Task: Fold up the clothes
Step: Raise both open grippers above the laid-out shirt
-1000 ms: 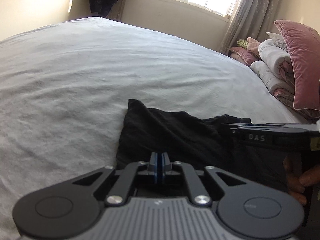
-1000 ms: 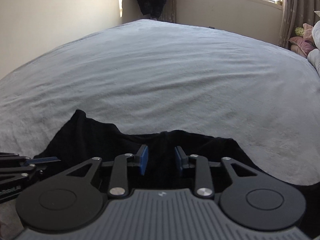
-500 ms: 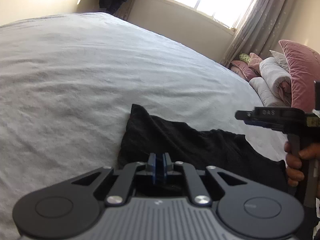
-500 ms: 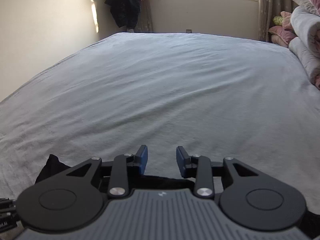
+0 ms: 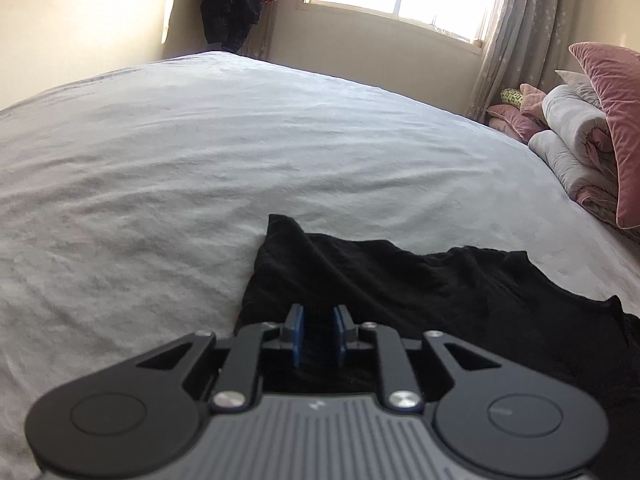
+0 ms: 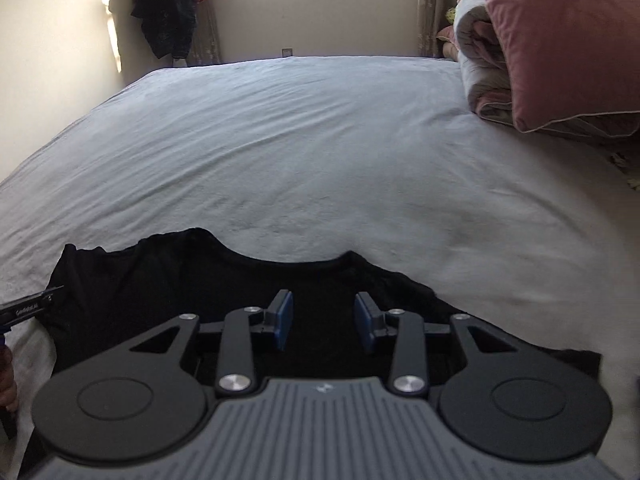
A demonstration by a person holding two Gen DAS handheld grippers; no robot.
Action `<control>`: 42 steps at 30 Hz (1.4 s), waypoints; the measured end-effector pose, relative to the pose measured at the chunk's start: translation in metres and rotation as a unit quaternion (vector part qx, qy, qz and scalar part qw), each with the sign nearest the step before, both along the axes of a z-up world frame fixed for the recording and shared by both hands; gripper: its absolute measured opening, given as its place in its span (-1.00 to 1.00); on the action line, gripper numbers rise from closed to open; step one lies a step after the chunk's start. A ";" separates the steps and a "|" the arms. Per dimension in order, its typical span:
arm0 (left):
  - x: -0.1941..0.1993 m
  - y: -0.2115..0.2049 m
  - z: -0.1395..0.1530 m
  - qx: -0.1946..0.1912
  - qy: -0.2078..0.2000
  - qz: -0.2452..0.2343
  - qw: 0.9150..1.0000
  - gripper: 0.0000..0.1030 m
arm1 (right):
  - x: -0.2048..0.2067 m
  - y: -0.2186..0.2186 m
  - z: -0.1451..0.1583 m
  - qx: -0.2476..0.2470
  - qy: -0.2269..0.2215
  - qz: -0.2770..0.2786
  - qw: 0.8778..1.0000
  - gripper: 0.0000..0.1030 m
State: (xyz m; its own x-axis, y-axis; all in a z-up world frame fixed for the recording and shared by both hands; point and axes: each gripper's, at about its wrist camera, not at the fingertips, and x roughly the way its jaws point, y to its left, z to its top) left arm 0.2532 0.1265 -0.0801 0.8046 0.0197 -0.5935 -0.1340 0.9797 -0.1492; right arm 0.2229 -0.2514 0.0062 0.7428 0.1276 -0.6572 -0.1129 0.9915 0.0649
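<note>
A black garment (image 5: 400, 280) lies flat on the grey bed sheet (image 5: 200, 180), close to the near edge. My left gripper (image 5: 318, 334) hovers over the garment's left part, its blue pads a narrow gap apart and opening; only dark cloth shows behind the gap, none pinched. In the right wrist view the garment (image 6: 180, 280) shows a curved neckline at its far edge. My right gripper (image 6: 324, 322) stands over the garment's middle, jaws wide and still opening, nothing between the pads. The left gripper's tip (image 6: 32, 306) pokes in at the far left.
A pink velvet pillow (image 6: 560, 40) and a rolled quilt (image 6: 480, 60) are stacked at the bed's right side. Dark clothes (image 6: 172, 4) hang in the far corner beside the window. The bed sheet (image 6: 320, 140) stretches far beyond the garment. A person's fingers (image 6: 6, 380) show at the left edge.
My left pads have parted from shut. The right gripper has swung right and up, out of the left wrist view, and its jaws have widened.
</note>
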 end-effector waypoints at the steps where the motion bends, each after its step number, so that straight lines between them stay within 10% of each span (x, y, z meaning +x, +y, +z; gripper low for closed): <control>1: -0.001 -0.002 0.001 0.006 0.003 0.000 1.000 -0.65 | -0.011 -0.007 0.004 0.001 -0.002 -0.007 1.000 -0.08; 13: -0.066 0.023 0.017 -0.155 0.089 -0.056 0.982 -0.57 | -0.142 -0.053 0.011 0.087 0.009 -0.053 0.995 -0.04; 25: -0.148 -0.003 0.025 -0.082 0.132 -0.104 0.982 -0.37 | -0.206 -0.084 -0.019 0.176 0.018 -0.097 0.979 -0.04; 31: -0.187 -0.010 0.035 -0.078 0.113 -0.099 0.986 0.11 | -0.199 -0.089 -0.036 0.215 0.052 -0.144 0.965 -0.04; 42: -0.207 -0.032 0.023 -0.029 0.143 -0.172 0.974 0.07 | -0.199 -0.077 -0.055 0.166 0.102 -0.113 0.974 -0.03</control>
